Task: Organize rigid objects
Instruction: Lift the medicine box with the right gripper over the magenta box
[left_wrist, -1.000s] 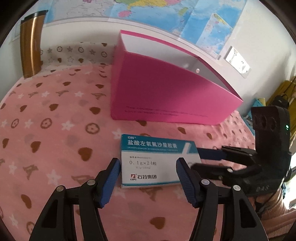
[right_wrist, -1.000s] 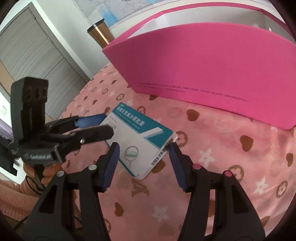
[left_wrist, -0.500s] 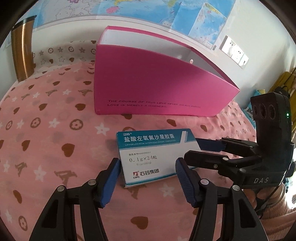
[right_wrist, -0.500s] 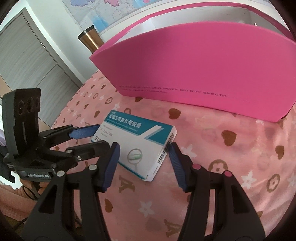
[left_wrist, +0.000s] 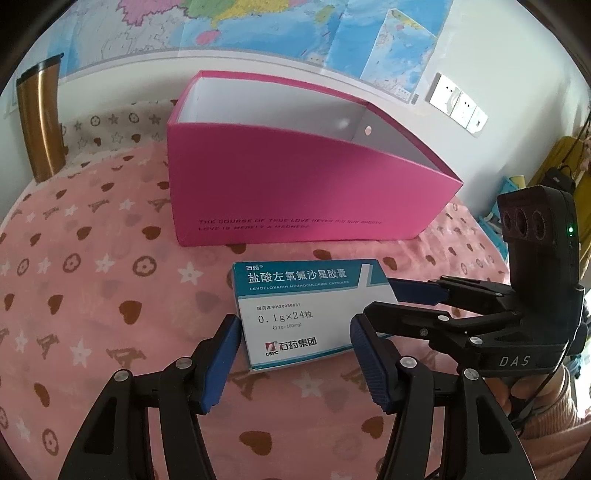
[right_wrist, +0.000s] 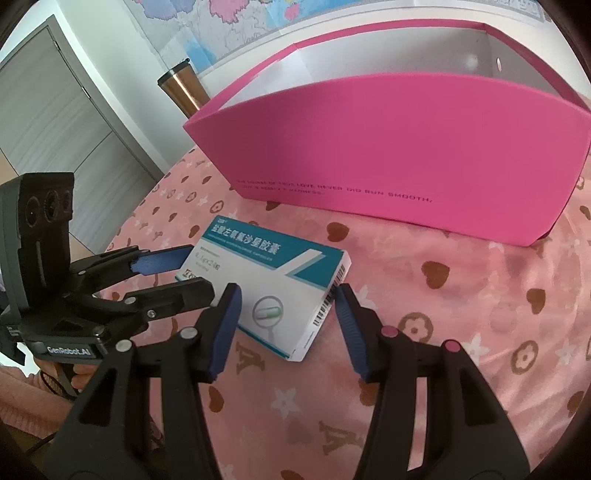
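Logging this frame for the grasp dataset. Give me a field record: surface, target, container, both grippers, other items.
surface: pink patterned cloth
target: medicine box, lying flat, printed face up
container: pink open-top box, upright behind the medicine box, inside looks empty
left gripper: pads at the medicine box's short sides, grip not confirmed
right gripper: pads at the medicine box's other end, grip not confirmed
other: brown tumbler by the wall

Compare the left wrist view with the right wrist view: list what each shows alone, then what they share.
Left wrist only: a wall socket panel and yellow items at the far right.
Right wrist only: grey cabinet doors and the medicine box's barcode end.
Both: the medicine box lying flat on the pink cloth, the open pink box behind it, a gold tumbler, the wall map, and both grippers.
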